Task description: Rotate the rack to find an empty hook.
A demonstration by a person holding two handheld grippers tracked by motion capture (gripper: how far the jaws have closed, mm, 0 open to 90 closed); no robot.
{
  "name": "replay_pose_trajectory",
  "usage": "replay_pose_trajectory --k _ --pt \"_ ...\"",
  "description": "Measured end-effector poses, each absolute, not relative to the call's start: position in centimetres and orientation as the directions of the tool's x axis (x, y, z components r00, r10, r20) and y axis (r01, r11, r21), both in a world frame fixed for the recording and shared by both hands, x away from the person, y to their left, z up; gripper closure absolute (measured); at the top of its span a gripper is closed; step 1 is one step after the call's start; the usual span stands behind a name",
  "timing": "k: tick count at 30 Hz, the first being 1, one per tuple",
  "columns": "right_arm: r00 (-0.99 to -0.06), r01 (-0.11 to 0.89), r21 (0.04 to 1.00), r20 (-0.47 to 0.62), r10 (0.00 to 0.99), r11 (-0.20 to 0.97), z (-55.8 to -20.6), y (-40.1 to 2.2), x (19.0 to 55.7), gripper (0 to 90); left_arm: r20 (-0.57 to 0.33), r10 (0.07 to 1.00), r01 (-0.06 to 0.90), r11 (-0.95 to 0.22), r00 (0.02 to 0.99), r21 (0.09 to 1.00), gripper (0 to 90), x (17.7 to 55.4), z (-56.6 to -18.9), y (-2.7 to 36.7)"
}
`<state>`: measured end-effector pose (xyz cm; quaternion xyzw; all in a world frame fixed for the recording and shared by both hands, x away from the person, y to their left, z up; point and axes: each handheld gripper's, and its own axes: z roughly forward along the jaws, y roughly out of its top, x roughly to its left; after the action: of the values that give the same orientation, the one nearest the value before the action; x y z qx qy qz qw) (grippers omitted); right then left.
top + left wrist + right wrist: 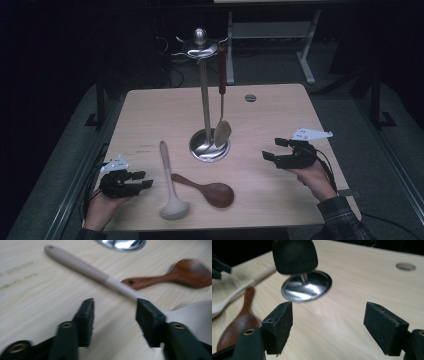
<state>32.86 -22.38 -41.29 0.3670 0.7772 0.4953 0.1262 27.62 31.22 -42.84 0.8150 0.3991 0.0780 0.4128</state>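
Reaching from the table's (280,100) left edge, the left gripper (142,180) pointed at the pale ladle (170,190), which lay flat with its handle running away toward the stand and its bowl near the front edge. In the left gripper view its fingers (86,320) stood parted with bare wood between them, one beside the ladle's neck (125,291), pressing on nothing. A good grasp probably called for sliding further so the neck sat squarely between both fingers before clenching, keeping low so the round handle could not roll out. Just right of the ladle lay the dark wooden spoon (212,191), near but apart, so the approach should stay clear of its handle. At the middle stood the utensil stand (205,90) on its steel base (210,149), with one spoon (222,131) hanging from a hook. Farther right, the right gripper (272,150) hovered low over bare table, fingers (278,325) released and wide, facing the base; it would do best kept back from the stand.
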Motion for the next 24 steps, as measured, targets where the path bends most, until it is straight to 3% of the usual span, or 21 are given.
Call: replay_pose_trajectory --k 5,11,17,24 --pt "-0.685 0.471 0.838 0.151 0.713 0.276 -42.8 -22.3 32.1 21.7 -0.231 0.695 0.582 -0.322 0.681 0.747 70.6 28.0 -41.1 30.7" --pt "-0.681 0.494 0.817 0.152 0.716 0.297 -44.2 -22.6 31.0 20.7 -0.195 0.649 0.533 -0.378 0.736 0.757 88.3 29.2 -37.3 29.3" --pt "-0.674 0.505 0.814 0.165 0.720 0.286 -44.4 -22.9 30.4 20.7 -0.152 0.591 0.476 -0.442 0.792 0.760 89.7 30.6 -33.9 27.4" --pt "-0.677 0.511 0.809 0.170 0.716 0.291 -44.5 -23.0 29.9 19.3 -0.164 0.555 0.453 -0.437 0.816 0.777 89.6 32.5 -29.9 25.4"
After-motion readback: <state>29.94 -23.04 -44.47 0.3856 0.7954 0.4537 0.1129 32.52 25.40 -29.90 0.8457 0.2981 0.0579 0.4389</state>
